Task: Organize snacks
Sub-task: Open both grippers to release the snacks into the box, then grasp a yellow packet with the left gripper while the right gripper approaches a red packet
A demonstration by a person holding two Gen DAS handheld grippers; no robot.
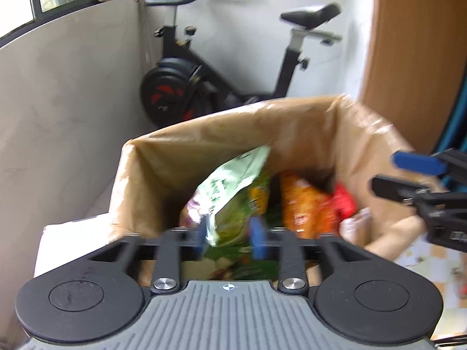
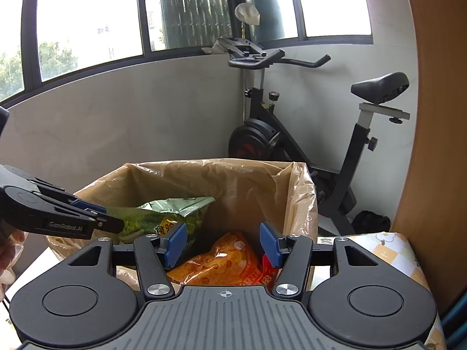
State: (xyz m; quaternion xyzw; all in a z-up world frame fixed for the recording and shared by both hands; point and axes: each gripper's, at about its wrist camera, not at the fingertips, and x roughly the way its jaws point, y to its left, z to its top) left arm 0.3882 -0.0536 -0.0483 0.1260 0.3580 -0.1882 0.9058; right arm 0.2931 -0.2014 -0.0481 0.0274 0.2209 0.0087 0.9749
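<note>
The left gripper pinches the green snack bag over the lined box, seemingly to drop it in; the right gripper hovers spread wide above the orange bag.

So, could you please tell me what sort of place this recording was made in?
Probably a home, perhaps an enclosed balcony or spare room: an exercise bike stands in the corner under wide windows, and a lined box holds snack packets.

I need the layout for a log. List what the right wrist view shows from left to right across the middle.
Left gripper → green snack bag → orange snack bag → red packet → bag wall → exercise bike's seat post → wooden panel.
</note>
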